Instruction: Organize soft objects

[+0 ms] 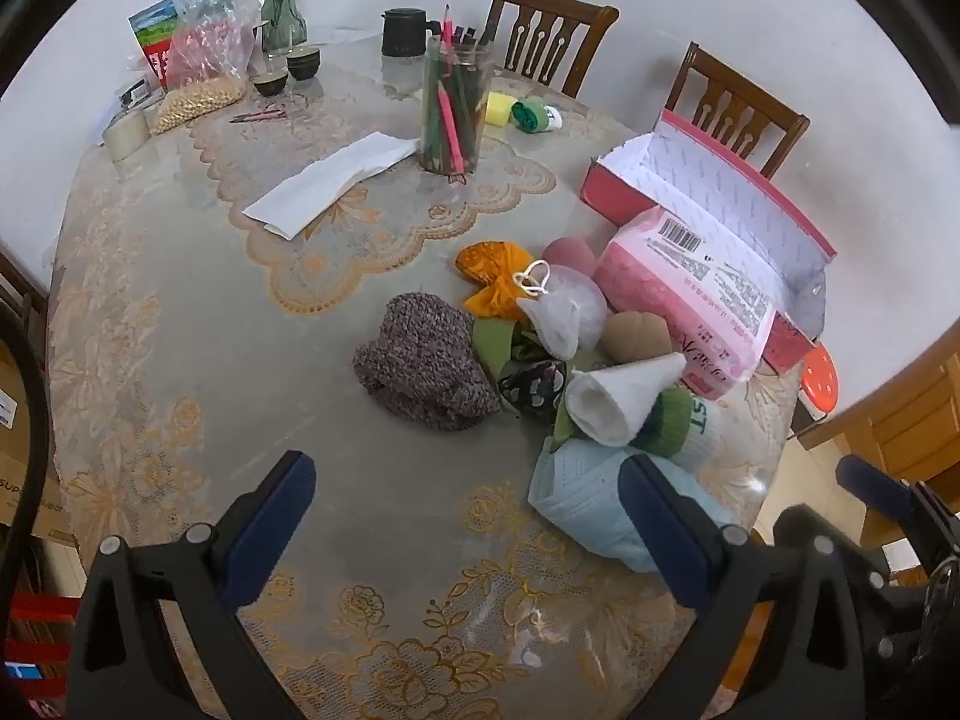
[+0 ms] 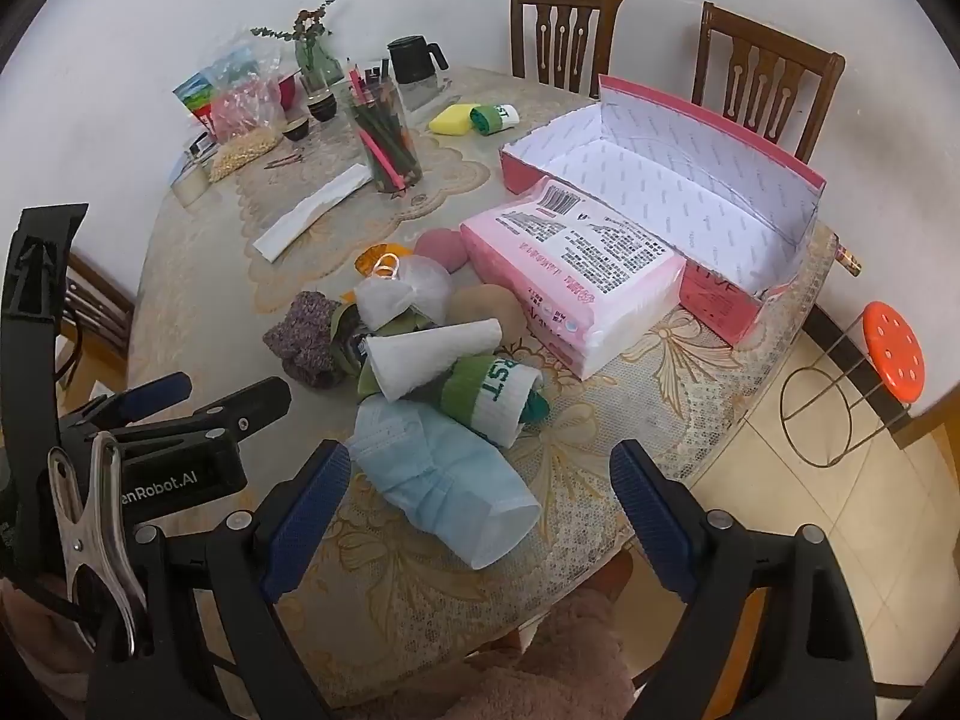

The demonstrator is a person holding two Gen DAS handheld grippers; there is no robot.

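Note:
A pile of soft things lies on the table: a blue face mask [image 1: 591, 501] [image 2: 444, 480], a white cloth cone [image 1: 618, 399] [image 2: 432, 354], a green-and-white sock [image 1: 684, 423] [image 2: 495, 393], a purple knitted piece [image 1: 423, 363] [image 2: 303, 336], an orange cloth [image 1: 492, 273], a white mesh pouch [image 1: 564, 309] [image 2: 402, 294] and a pink tissue pack [image 1: 690, 294] [image 2: 576, 276]. An open pink box [image 1: 714, 180] [image 2: 672, 180] stands behind, empty. My left gripper [image 1: 468, 510] is open, its right finger over the mask. My right gripper [image 2: 480, 492] is open around the mask.
A jar of pencils [image 1: 453, 105] [image 2: 387, 132], folded paper [image 1: 336, 180], a yellow sponge [image 2: 456, 118], a dark kettle [image 1: 405, 30], cups, a vase and snack bags stand at the far side. Two wooden chairs [image 2: 564, 30] and an orange stool [image 2: 891, 348] stand beyond the table edge.

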